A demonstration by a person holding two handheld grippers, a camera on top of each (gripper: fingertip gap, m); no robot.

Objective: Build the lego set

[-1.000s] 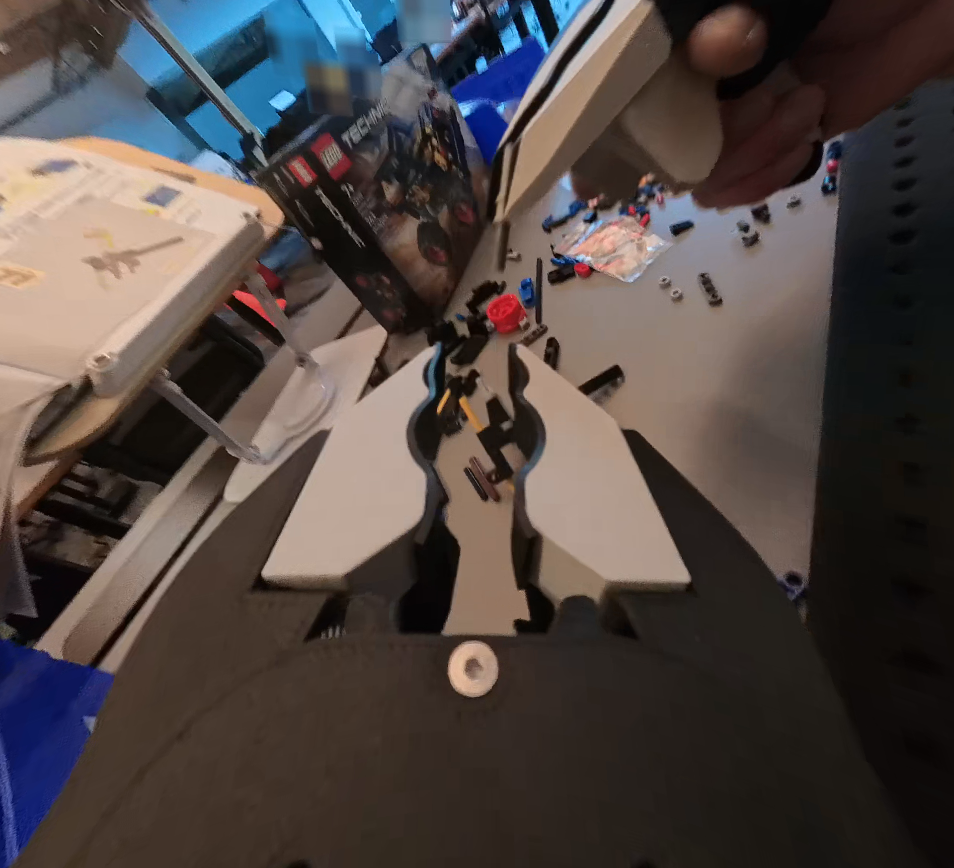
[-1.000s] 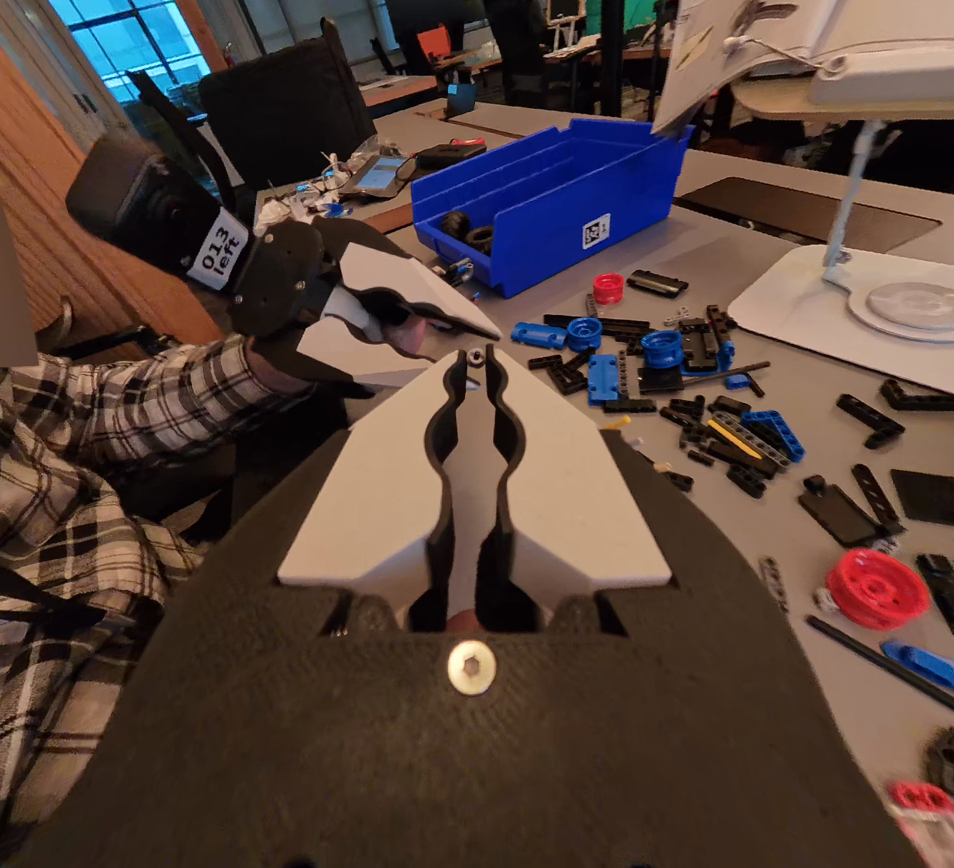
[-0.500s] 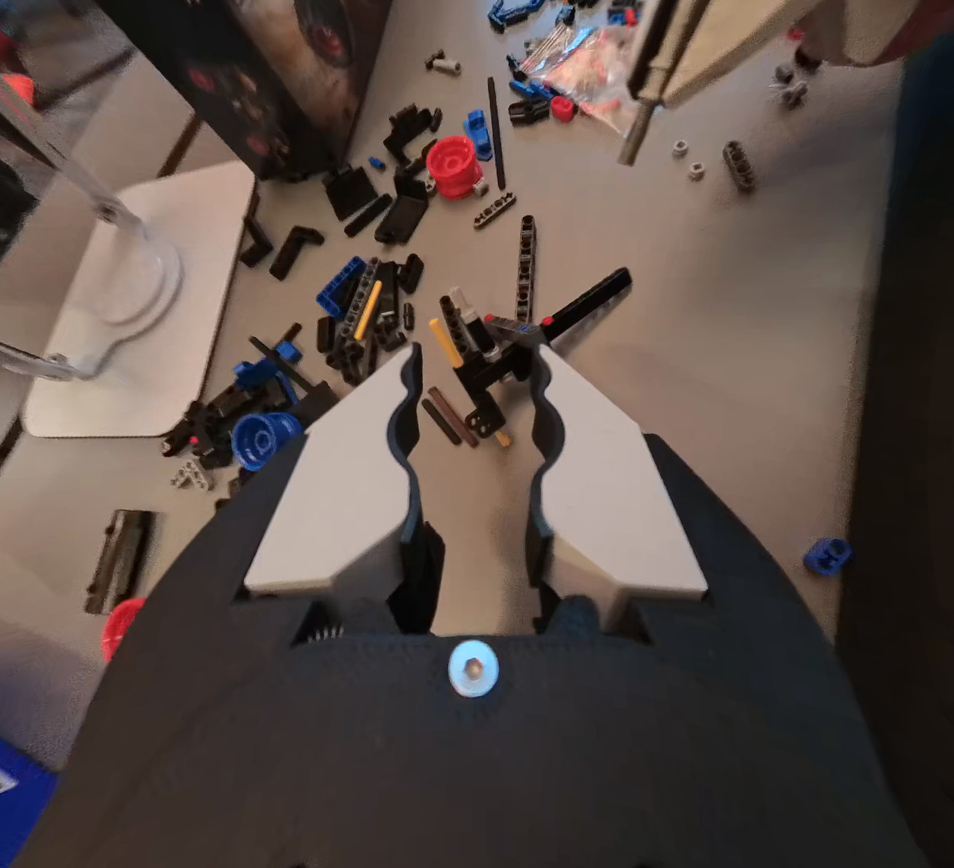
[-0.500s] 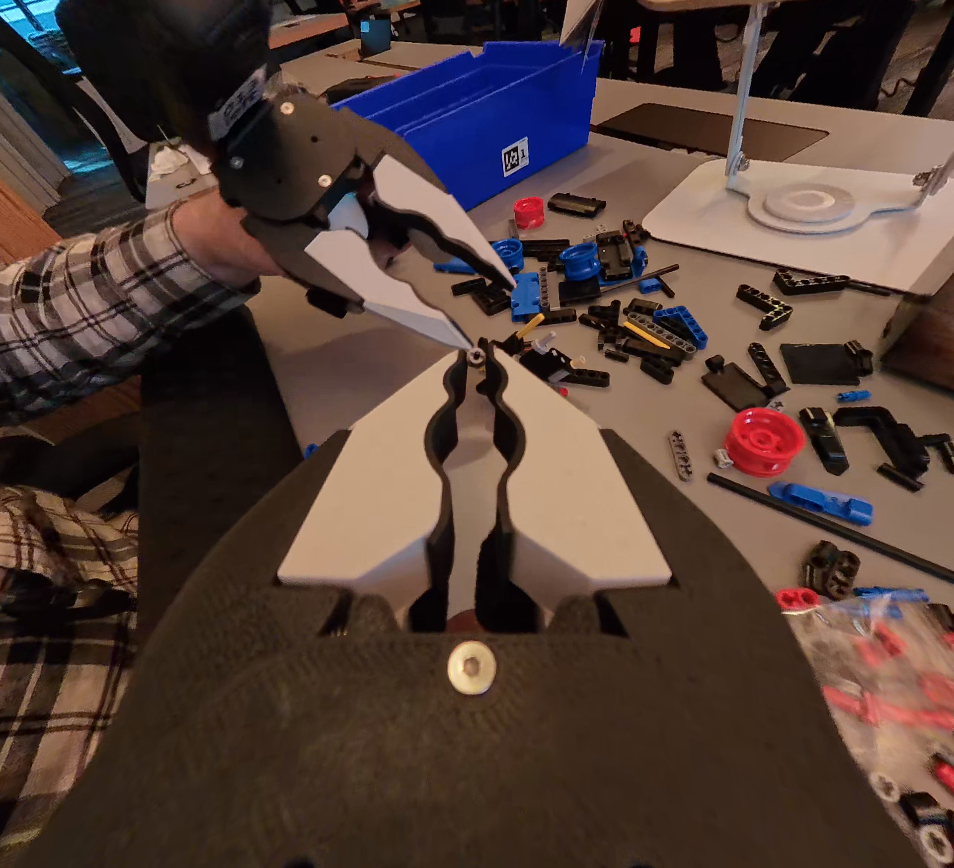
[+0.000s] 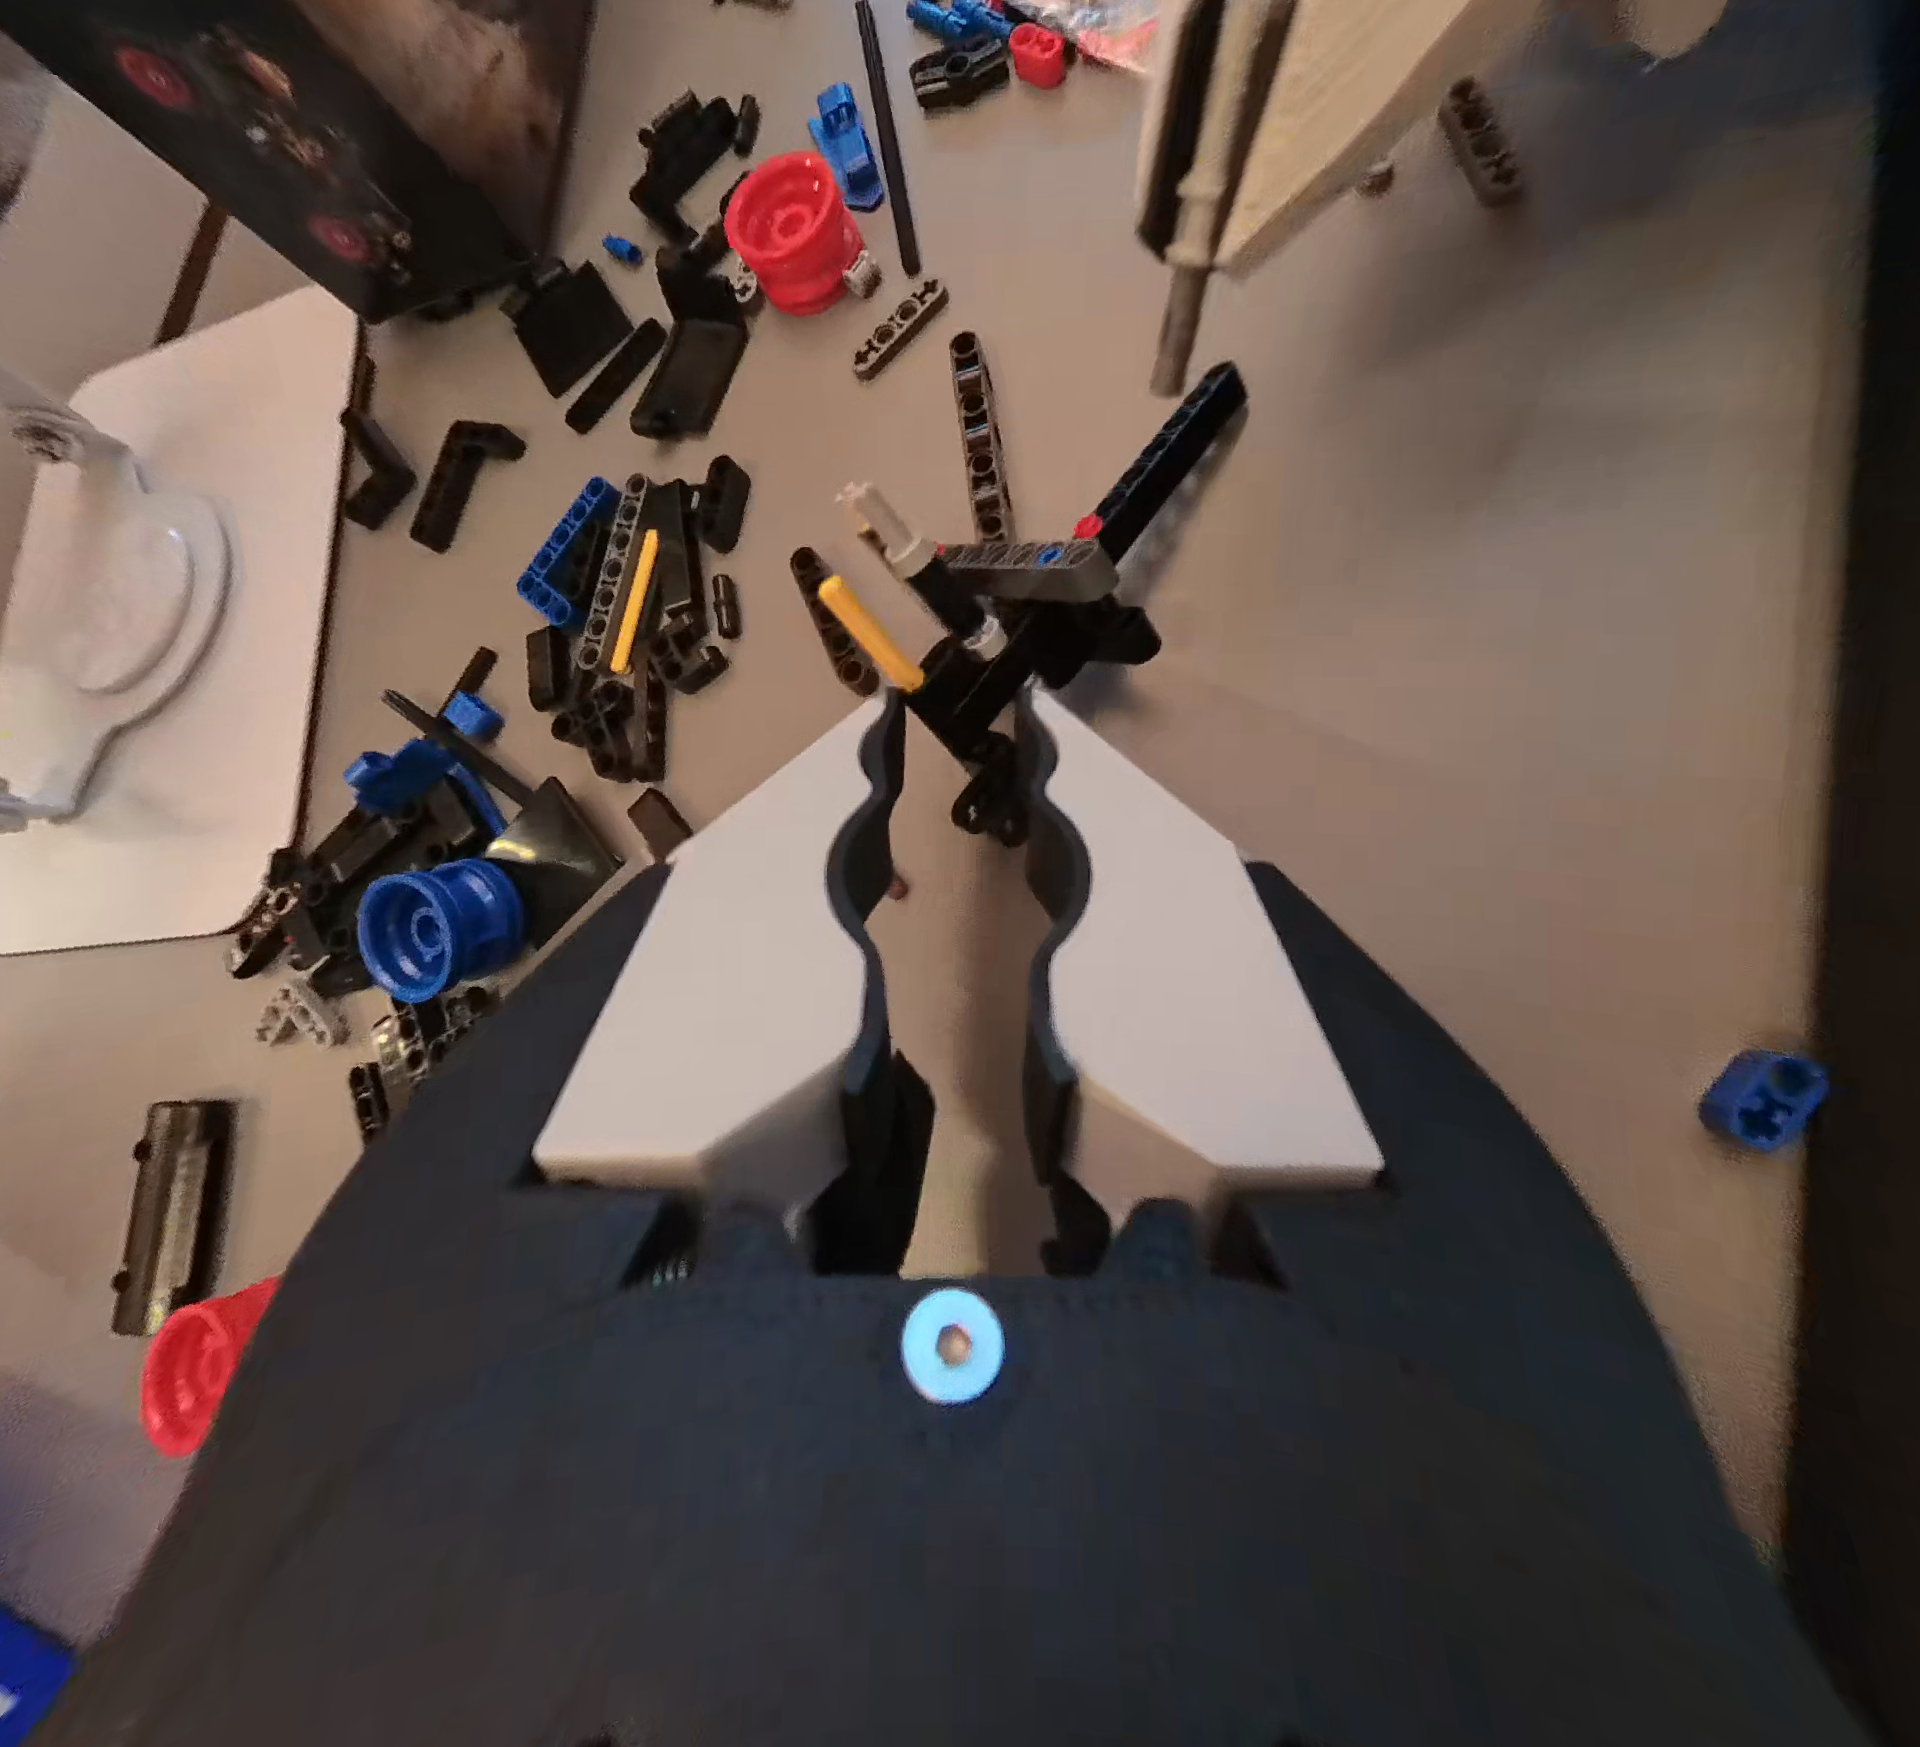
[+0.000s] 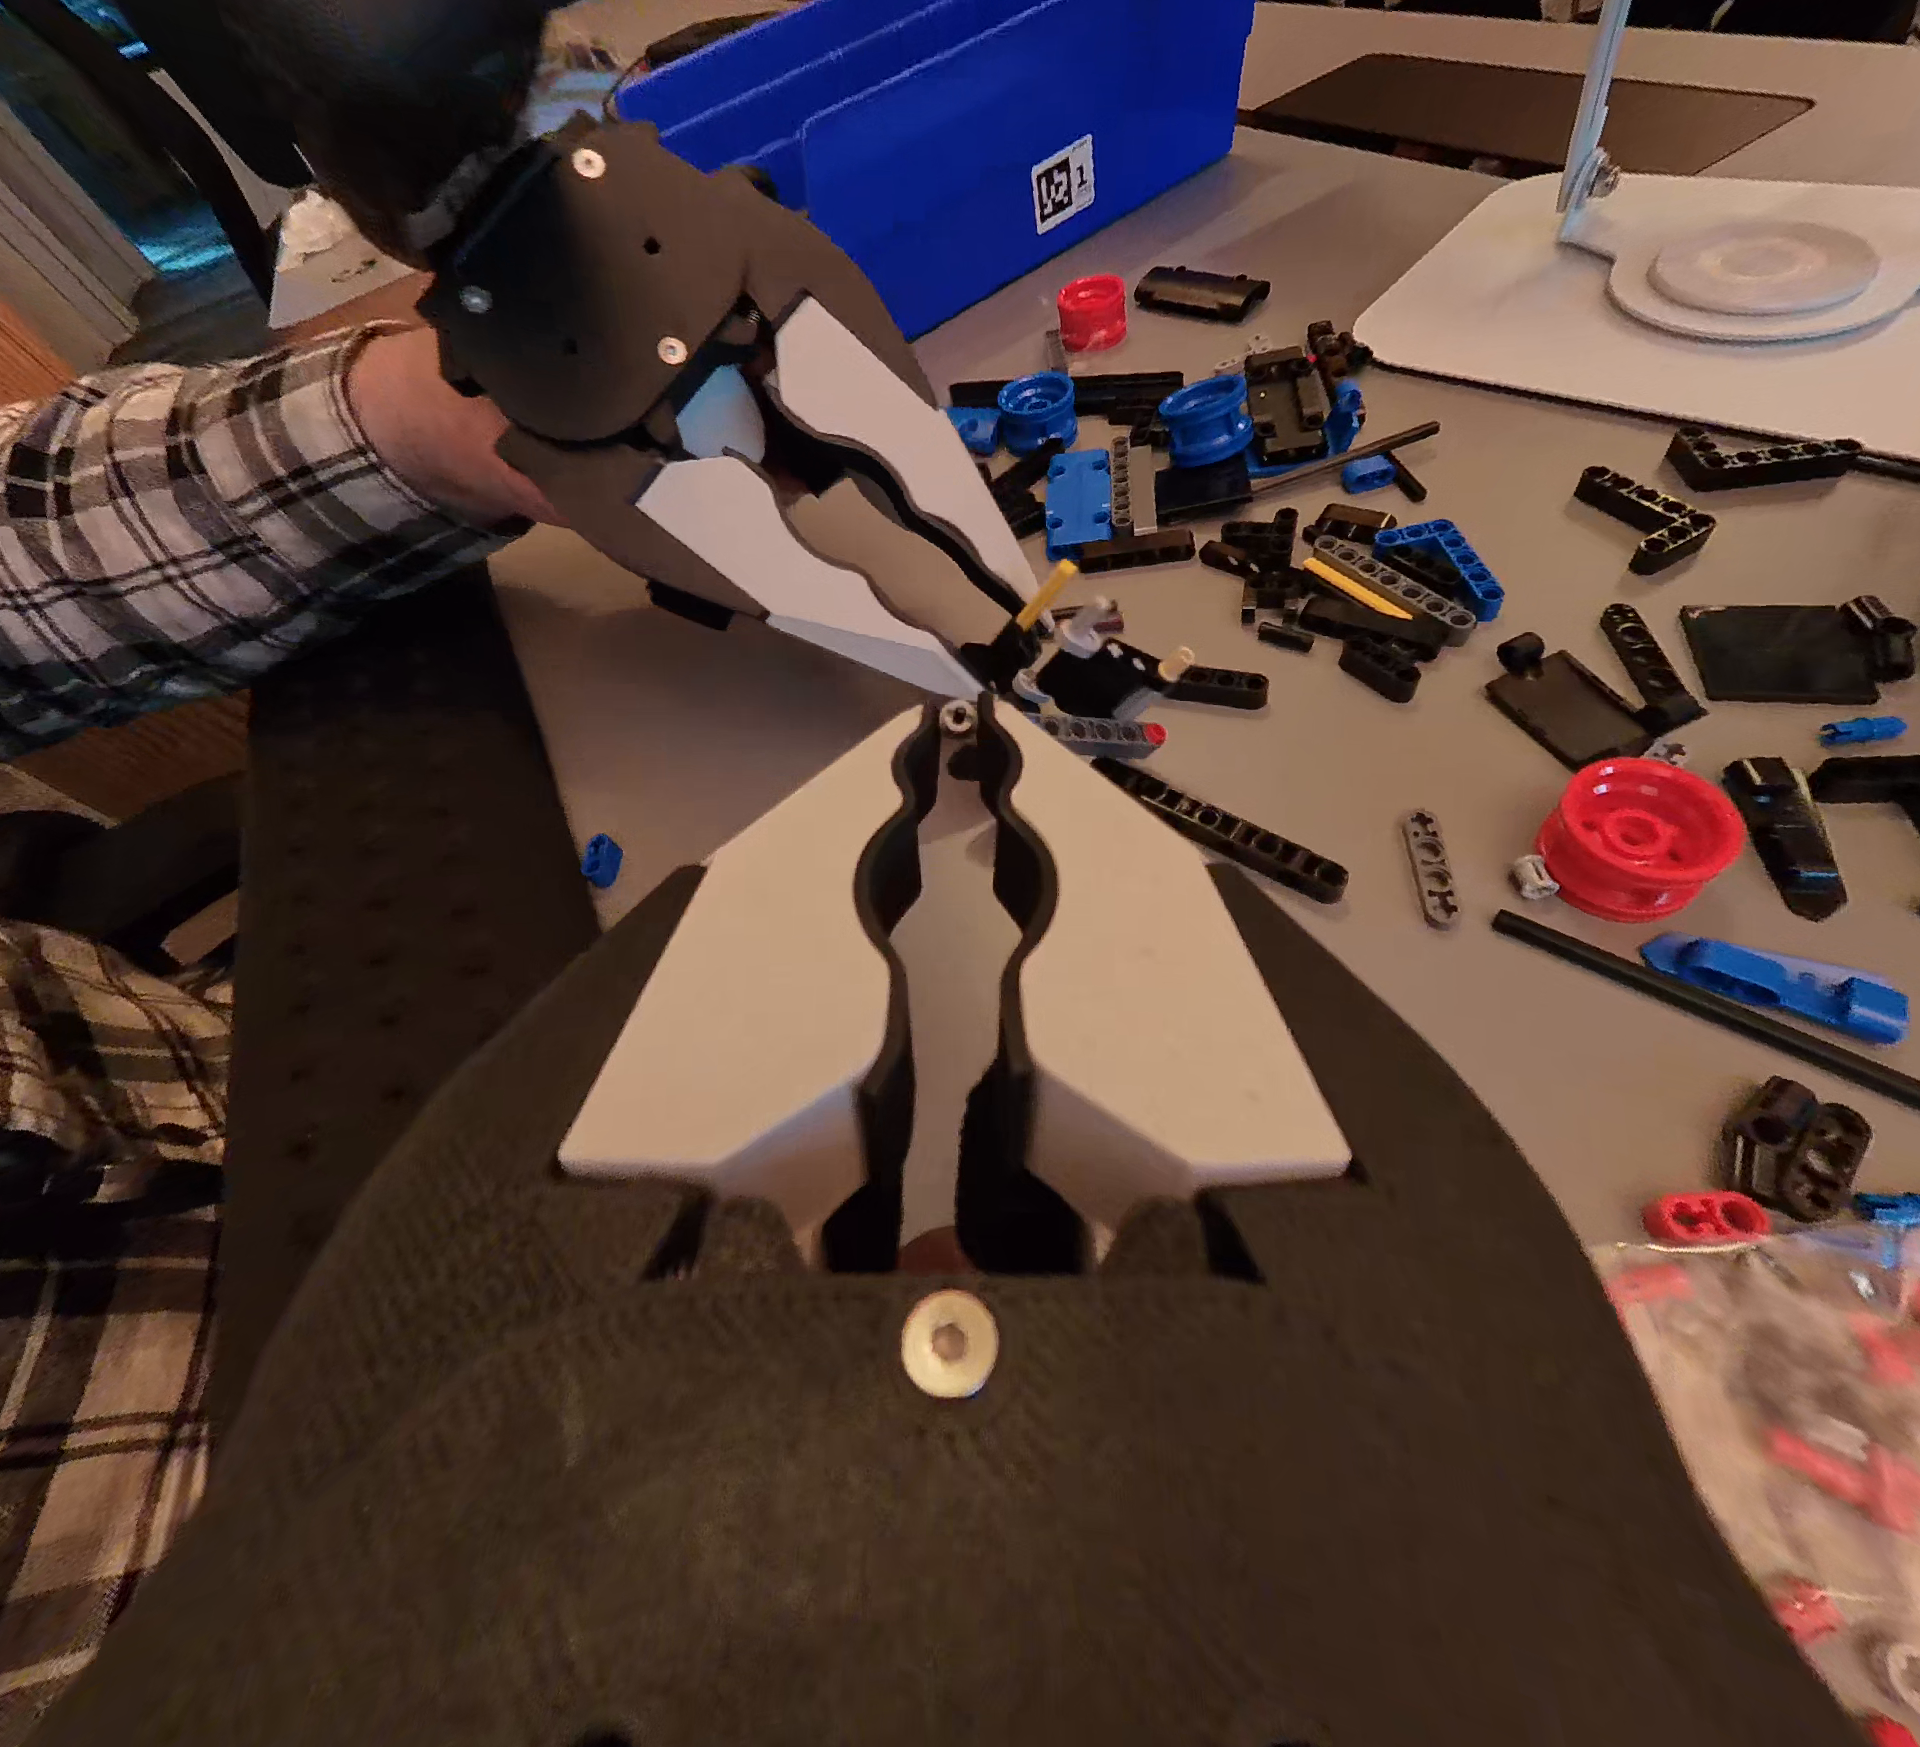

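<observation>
A part-built lego assembly of black and grey beams, with a yellow axle and a pale pin, lies on the grey table. My left gripper has its jaws narrowed on the assembly's black near end. The right wrist view shows it reaching in from the left, tips on either side of the assembly. My right gripper is shut on a thin grey axle, seen end-on at its tips. In the left wrist view the axle sticks down from it, just above and beyond the assembly.
Loose black, blue and grey parts lie left of the assembly, with a red wheel and a blue wheel. There are also the set's box, a white stand base, a blue bin and a bag of parts. The gap from one gripper's tips to the other's is roughly 8 centimetres. To the blue wheel: left tips about 12 centimetres, right tips about 20 centimetres. It turns up in the right wrist view as well.
My left gripper has tipped down to the table, moved in and narrowed its jaws on the assembly. My right gripper has come closer to the assembly, still holding the grey axle.
</observation>
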